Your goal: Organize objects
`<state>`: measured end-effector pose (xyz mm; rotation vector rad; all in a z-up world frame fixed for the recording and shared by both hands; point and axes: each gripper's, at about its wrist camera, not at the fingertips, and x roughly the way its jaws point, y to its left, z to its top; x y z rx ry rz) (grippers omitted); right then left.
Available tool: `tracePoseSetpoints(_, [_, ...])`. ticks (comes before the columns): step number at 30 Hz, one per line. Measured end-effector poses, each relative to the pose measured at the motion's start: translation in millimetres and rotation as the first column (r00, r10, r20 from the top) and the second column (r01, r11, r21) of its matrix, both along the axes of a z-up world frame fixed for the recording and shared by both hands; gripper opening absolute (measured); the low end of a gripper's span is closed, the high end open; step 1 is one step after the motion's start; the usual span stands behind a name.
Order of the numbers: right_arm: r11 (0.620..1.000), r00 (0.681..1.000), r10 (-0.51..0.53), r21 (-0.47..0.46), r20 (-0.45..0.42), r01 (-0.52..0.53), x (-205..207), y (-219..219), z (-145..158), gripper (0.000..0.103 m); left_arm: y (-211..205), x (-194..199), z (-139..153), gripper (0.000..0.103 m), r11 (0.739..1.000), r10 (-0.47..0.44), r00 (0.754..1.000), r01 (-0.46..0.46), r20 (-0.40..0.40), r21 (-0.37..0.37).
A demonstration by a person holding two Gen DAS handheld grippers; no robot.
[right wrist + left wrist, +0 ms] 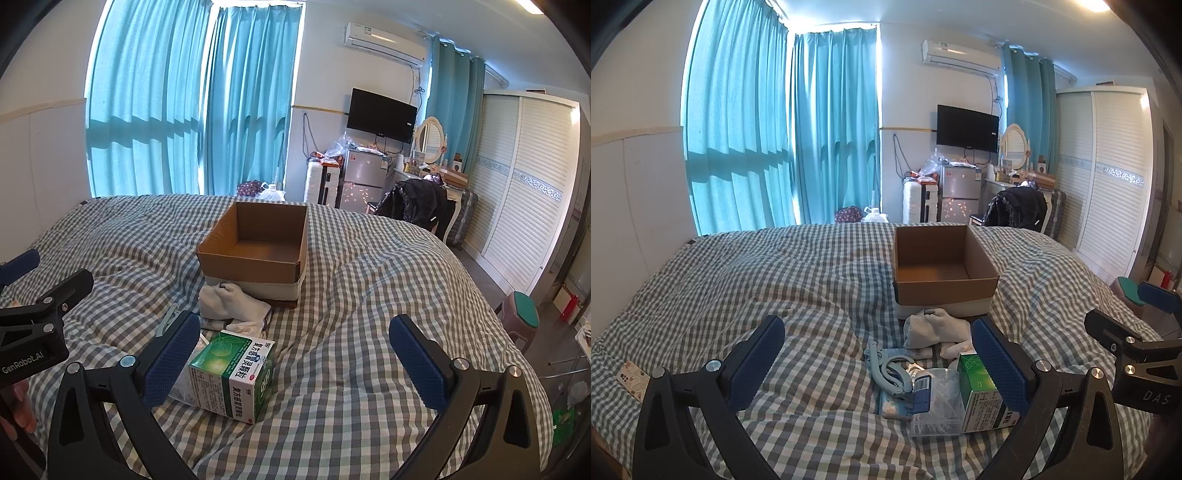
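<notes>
An open, empty cardboard box point(942, 269) stands on the checked bedspread; it also shows in the right wrist view point(258, 254). In front of it lie white socks point(934, 326) point(229, 302), a light blue clip hook point(886, 369), a clear plastic tub of cotton swabs point(936, 402), a blue tissue pack point(894, 404) and a green and white medicine box point(979, 391) point(236, 373). My left gripper point(879, 365) is open above the pile, empty. My right gripper point(295, 362) is open and empty, its left finger beside the medicine box.
The bed point(369, 295) fills the foreground. A small patterned card point(631, 376) lies at its left edge. Beyond are teal curtains, a fridge point(960, 192), a chair with a black jacket point(1015, 206), a wardrobe point(524, 206) and a green-topped stool point(521, 317).
</notes>
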<state>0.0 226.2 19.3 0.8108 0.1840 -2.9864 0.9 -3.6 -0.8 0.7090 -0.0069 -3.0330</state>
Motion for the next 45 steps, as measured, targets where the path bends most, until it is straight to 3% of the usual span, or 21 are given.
tracePoseSetpoints(19, [1.0,1.0,0.009,0.005,-0.002,-0.009,4.0,-3.0,1.9,0.103,12.3,7.3,0.7,0.103,0.999,0.002,1.0,-0.003,-0.01,-0.043])
tracePoseSetpoints(31, [1.0,1.0,0.011,0.004,0.029,-0.011,-3.5,2.8,-9.8,0.103,18.5,-4.3,-22.6,0.103,0.999,-0.006,0.998,0.009,0.065,-0.041])
tracePoseSetpoints(38, [1.0,0.997,0.007,0.002,0.078,-0.007,-16.5,5.8,-28.6,0.102,27.9,-16.5,-52.3,0.103,0.998,-0.038,0.987,0.044,0.156,-0.035])
tracePoseSetpoints(45, [1.0,0.99,-0.005,-0.007,0.139,0.006,-31.8,12.3,-53.0,0.102,45.4,-36.3,-99.8,0.098,0.993,-0.074,0.941,0.101,0.331,-0.064])
